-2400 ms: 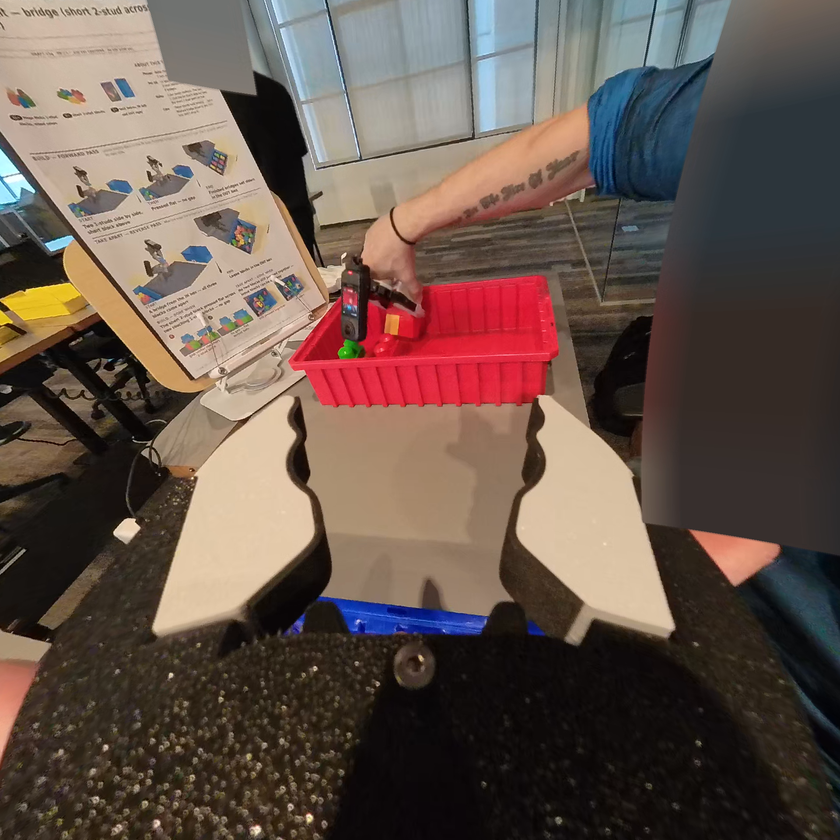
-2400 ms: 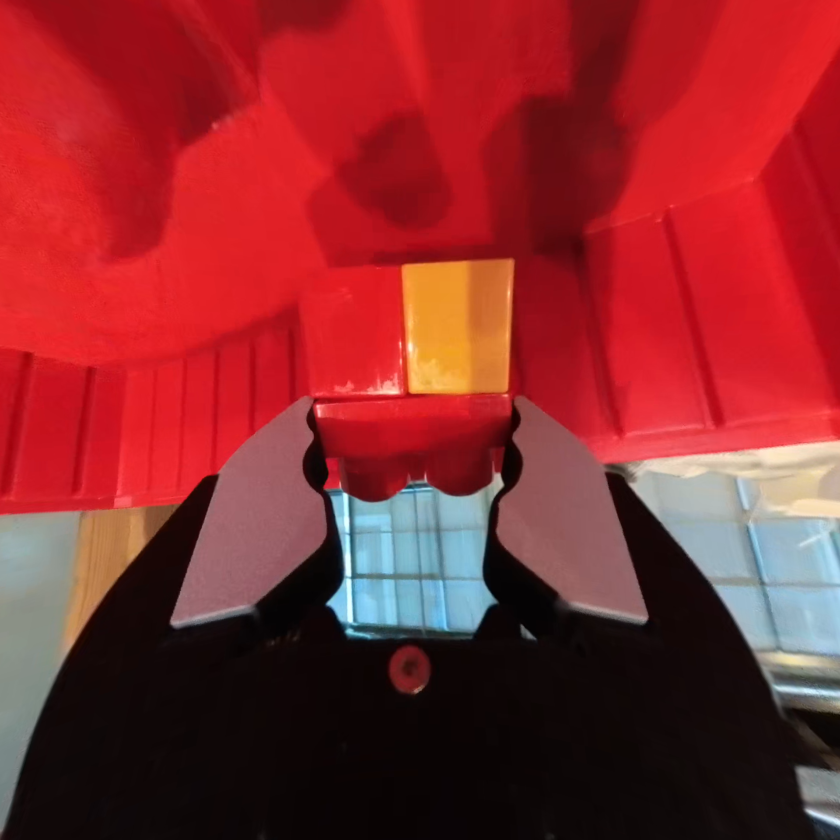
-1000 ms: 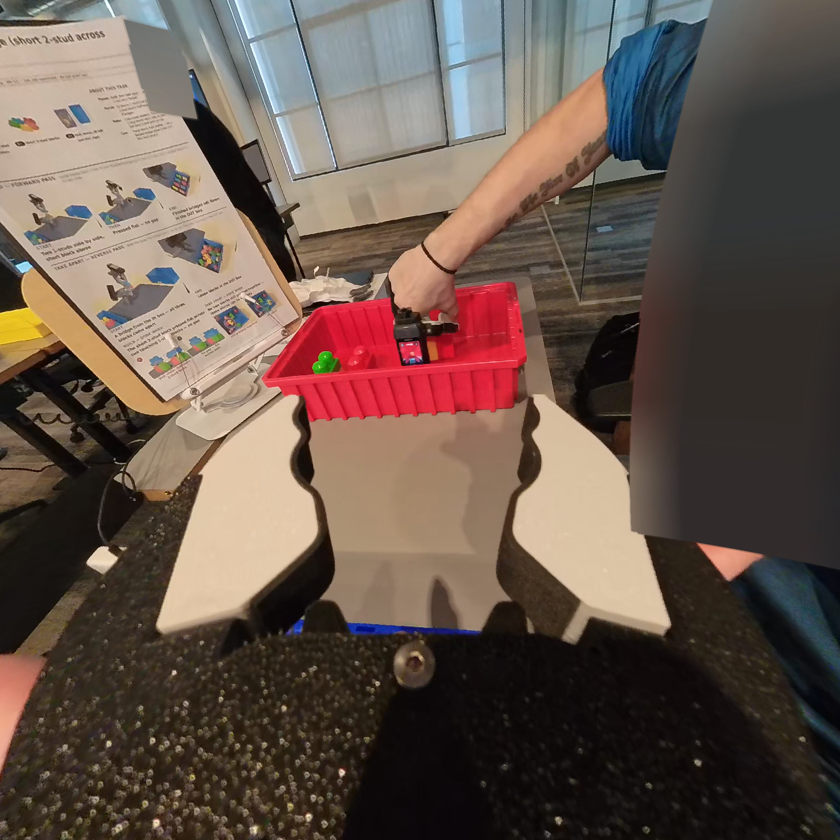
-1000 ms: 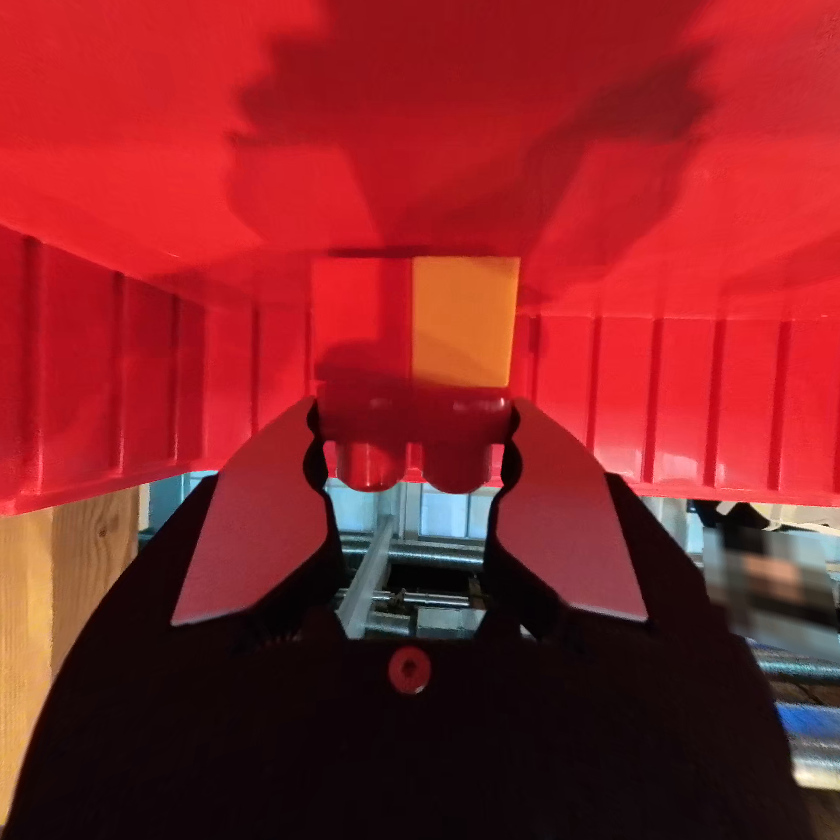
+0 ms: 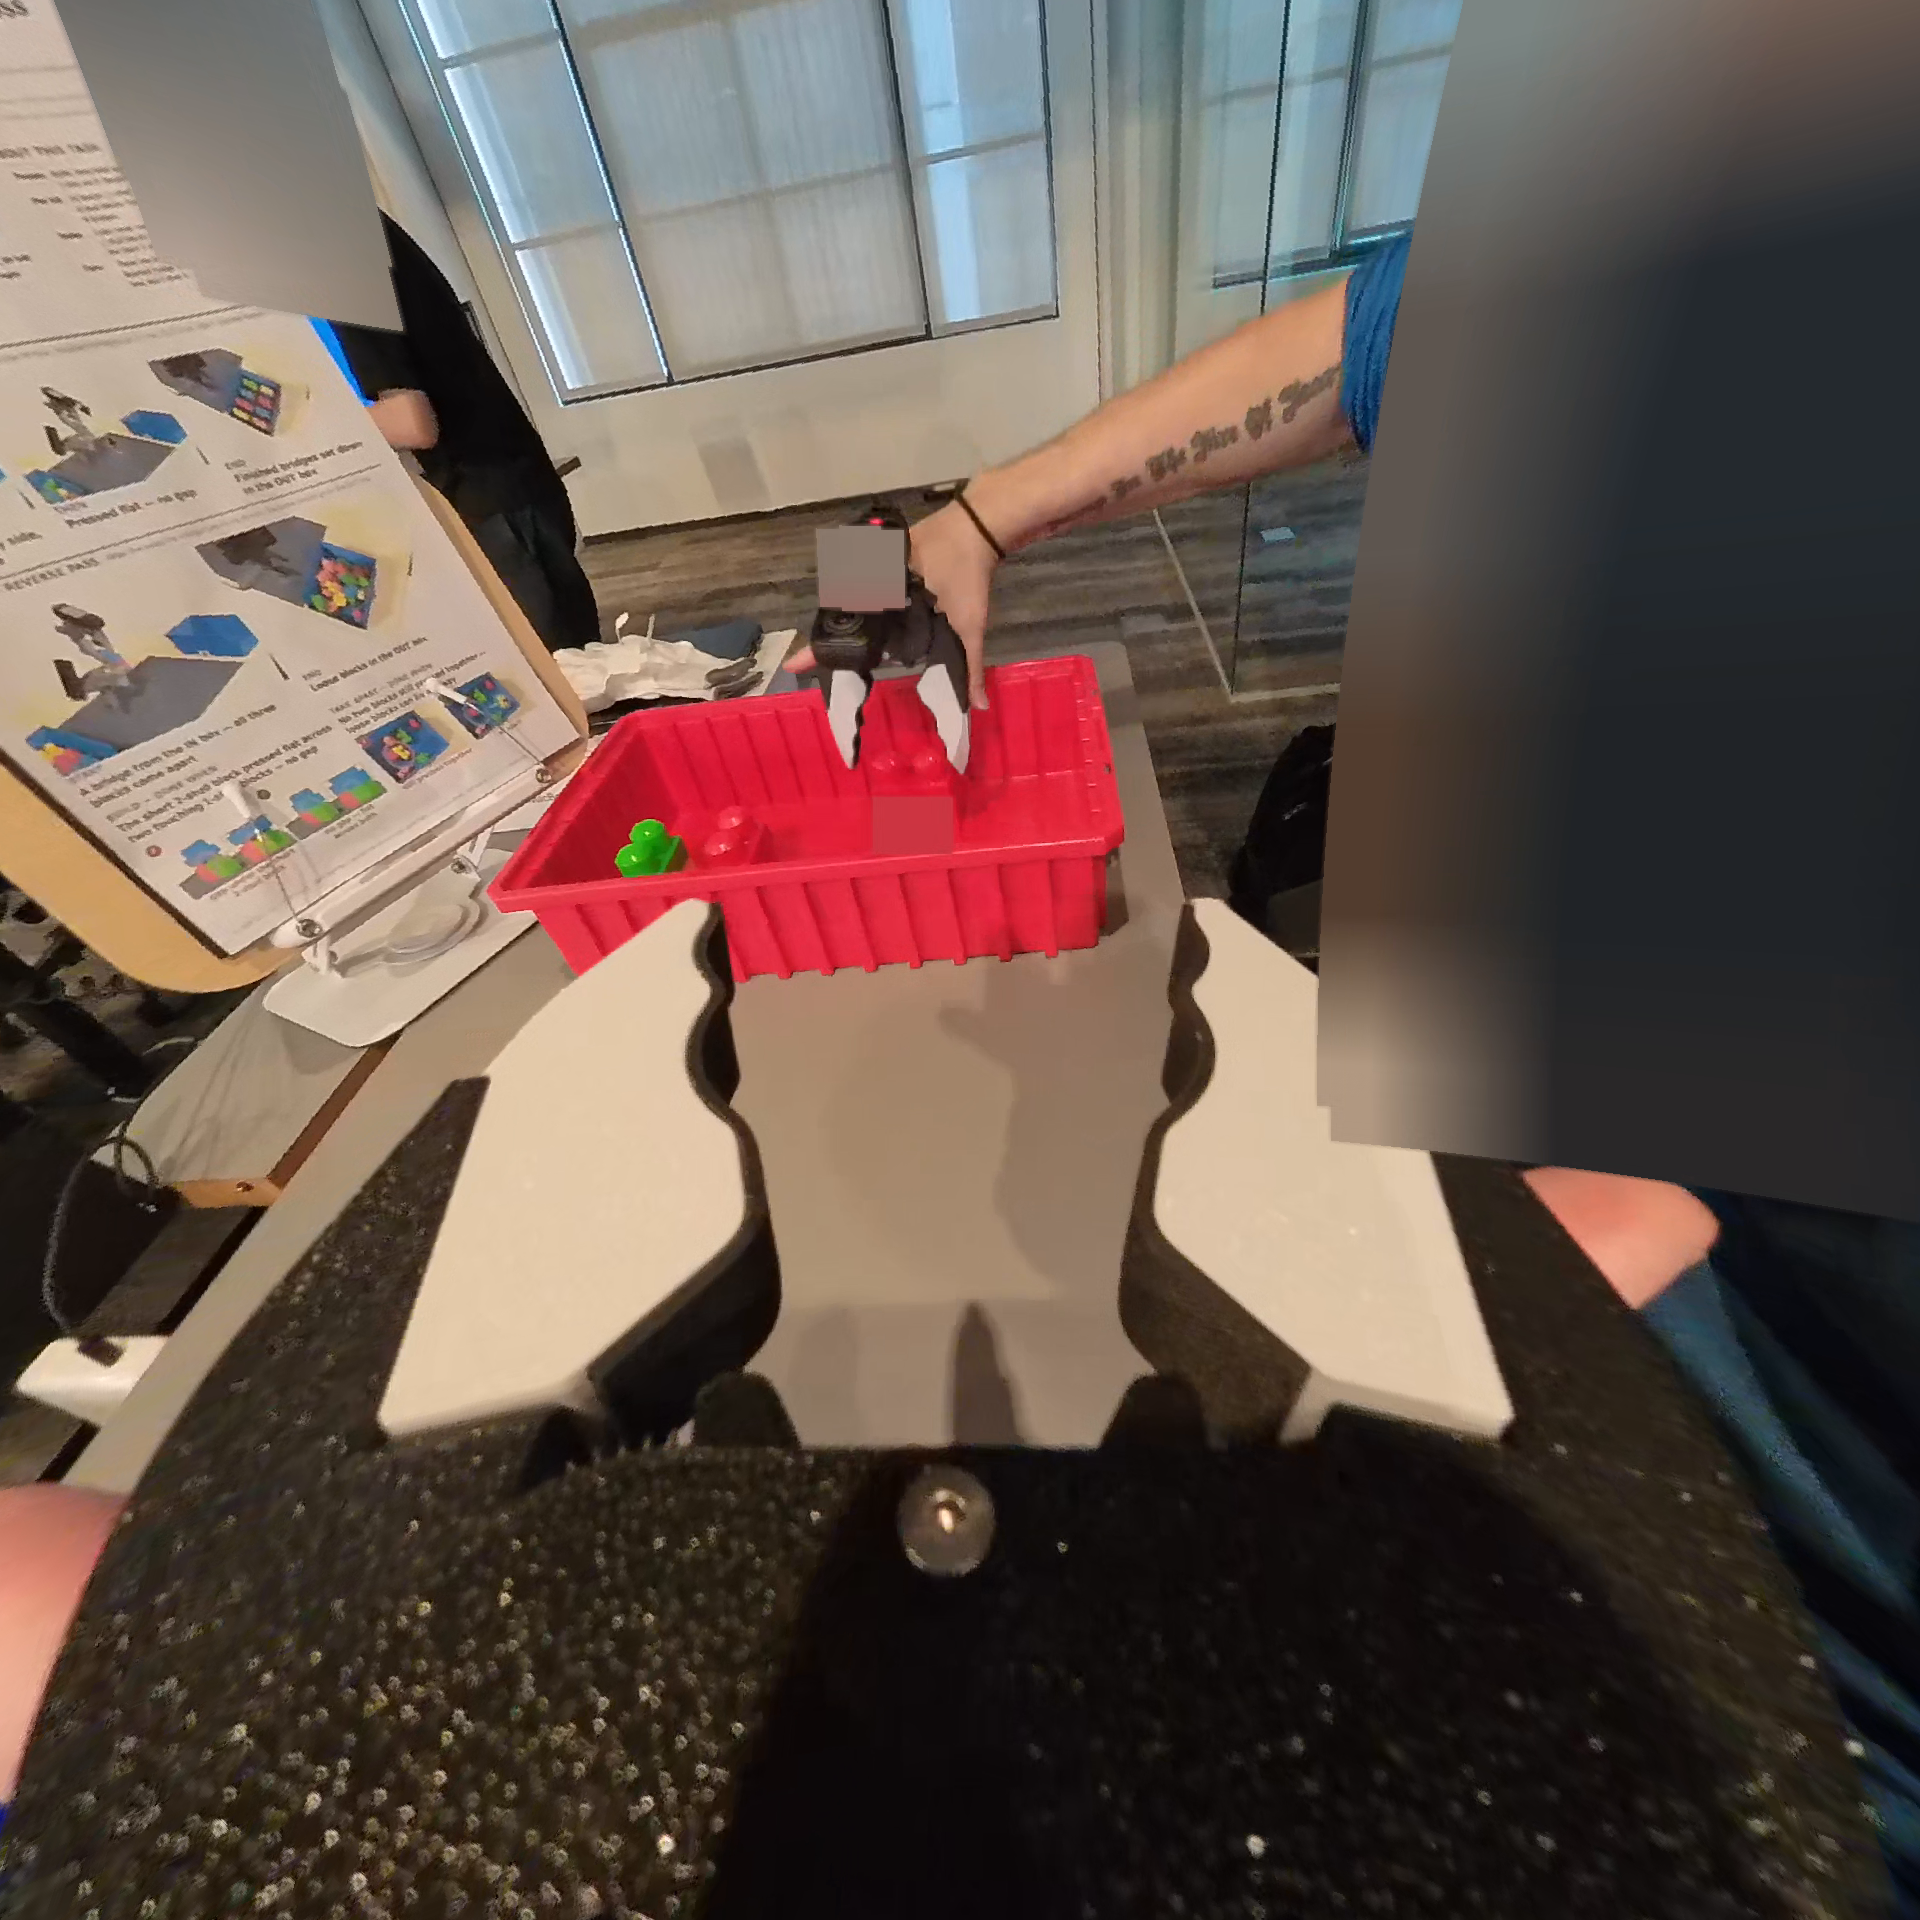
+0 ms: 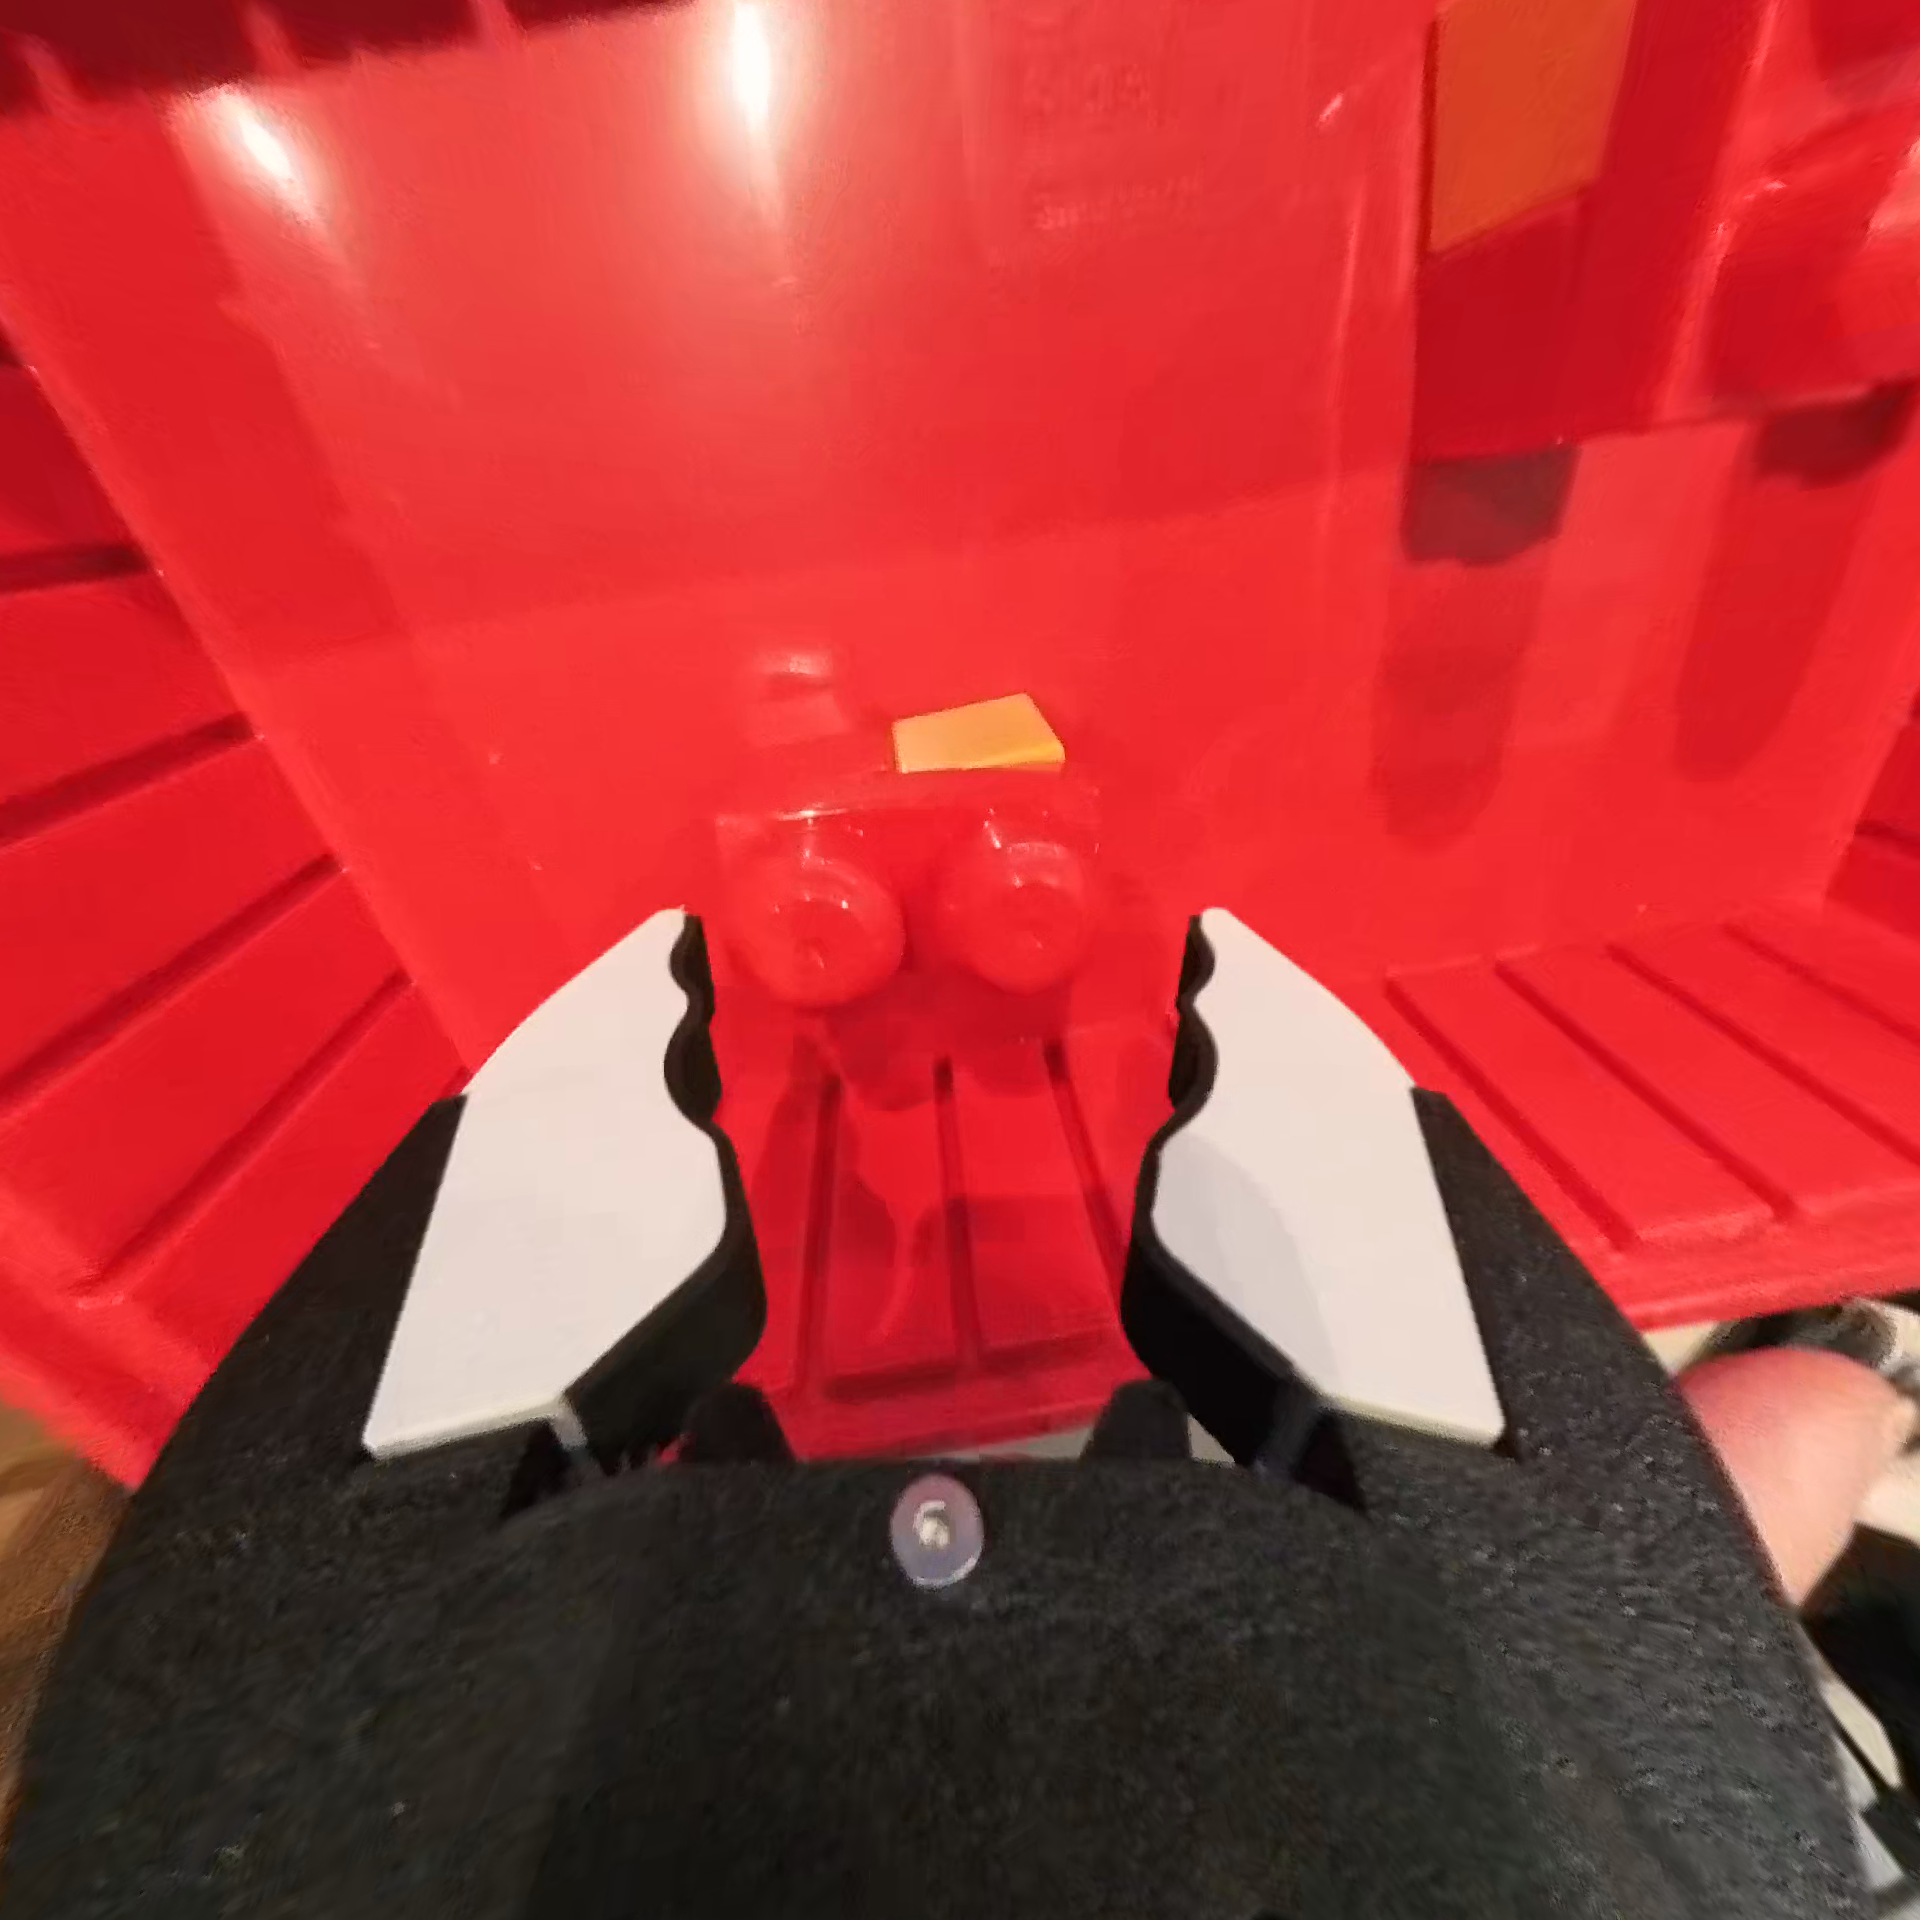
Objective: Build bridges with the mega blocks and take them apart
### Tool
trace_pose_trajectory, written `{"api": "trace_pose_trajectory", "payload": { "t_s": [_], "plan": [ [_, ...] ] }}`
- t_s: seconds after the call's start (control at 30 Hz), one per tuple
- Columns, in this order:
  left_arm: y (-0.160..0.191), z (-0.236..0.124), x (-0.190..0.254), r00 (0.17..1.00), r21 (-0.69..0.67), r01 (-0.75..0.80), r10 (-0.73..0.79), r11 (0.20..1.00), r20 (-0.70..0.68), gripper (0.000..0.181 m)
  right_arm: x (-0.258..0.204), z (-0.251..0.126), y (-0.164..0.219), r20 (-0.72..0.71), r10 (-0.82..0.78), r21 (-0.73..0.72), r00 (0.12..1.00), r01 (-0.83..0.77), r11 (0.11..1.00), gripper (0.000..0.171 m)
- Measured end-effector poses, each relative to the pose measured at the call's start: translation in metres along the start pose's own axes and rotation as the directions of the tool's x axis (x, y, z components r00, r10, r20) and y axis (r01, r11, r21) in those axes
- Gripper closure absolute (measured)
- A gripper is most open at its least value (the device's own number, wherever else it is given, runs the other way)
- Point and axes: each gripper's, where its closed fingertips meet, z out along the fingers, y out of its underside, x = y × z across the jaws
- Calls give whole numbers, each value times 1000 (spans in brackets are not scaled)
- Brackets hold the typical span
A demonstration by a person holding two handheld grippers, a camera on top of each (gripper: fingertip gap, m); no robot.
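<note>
With the bridge [image 6: 904, 883] sitting in the red bin [image 5: 1039, 862], right gripper [image 6: 940, 997] jaws wide, empty; left gripper [image 5: 951, 997] jaws wide, empty, lower frame. Dismantling looks left.

Tall gridded windows [image 5: 790, 177] let daylight into the room, above a dark wood-plank floor [image 5: 1174, 582], with a grey tabletop [image 5: 935, 1122] in front

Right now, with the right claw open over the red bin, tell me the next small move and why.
Probably lift the right claw straight up and out of the red bin. Its fingers stand apart on either side of the red-and-orange bridge, which sits on the bin floor and looks released. The left claw waits open over the grey table.
</note>
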Motion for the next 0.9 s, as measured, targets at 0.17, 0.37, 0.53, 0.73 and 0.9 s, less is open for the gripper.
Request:
{"api": "trace_pose_trajectory", "payload": {
  "t_s": [0.17, 0.37, 0.53, 0.73, 0.9],
  "plan": [
    [7, 13, 1, 1000, -29, 13, -14, 1000, -23, 101, -7, 14, -1, 56, -22, -29, 998, 24, 999, 85],
    [13, 13, 0, 999, -35, 26, -27, 999, -27, 101, -6, 20, 0, 70, -16, -59, 997, 20, 998, 89],
    [17, 9, -1, 999, -33, 37, -38, 999, -27, 101, -8, 19, -1, 78, 24, -81, 997, -18, 997, 89],
    [19, 7, -1, 999, -40, 34, -35, 999, -25, 101, -6, 19, -3, 59, 130, -119, 990, -122, 985, 89],
    [24, 14, 3, 999, -68, 33, -36, 997, -40, 101, -1, 18, -8, 1, 440, -155, 898, -435, 887, 89]
  ]
}}
